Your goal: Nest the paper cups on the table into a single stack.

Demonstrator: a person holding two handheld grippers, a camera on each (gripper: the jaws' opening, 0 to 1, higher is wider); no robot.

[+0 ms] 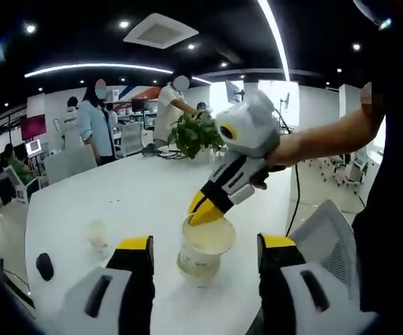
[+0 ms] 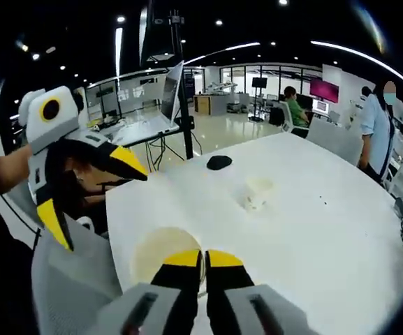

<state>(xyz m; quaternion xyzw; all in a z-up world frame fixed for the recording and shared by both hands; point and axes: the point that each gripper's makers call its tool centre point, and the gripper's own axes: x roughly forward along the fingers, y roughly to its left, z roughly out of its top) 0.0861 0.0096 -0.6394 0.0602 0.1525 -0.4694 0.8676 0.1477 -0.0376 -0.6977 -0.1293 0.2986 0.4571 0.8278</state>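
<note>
A pale paper cup [image 1: 201, 255] stands upright on the white table [image 1: 138, 188], between the wide-apart jaws of my left gripper [image 1: 206, 243], which is open and not touching it. My right gripper [image 1: 202, 211] comes in from the right and its yellow tips pinch the cup's far rim. In the right gripper view, the right gripper [image 2: 202, 258] is shut on the rim of that cup [image 2: 160, 255], and the left gripper [image 2: 96, 202] hangs open at the left. A second paper cup [image 1: 98, 236] [image 2: 257, 192] sits apart on the table.
A black mouse [image 1: 44, 266] [image 2: 218, 162] lies near the table's edge. A potted plant [image 1: 195, 134] stands at the far end, with several people behind it. A grey mesh chair [image 1: 330, 244] [image 2: 68, 279] is close to the near edge.
</note>
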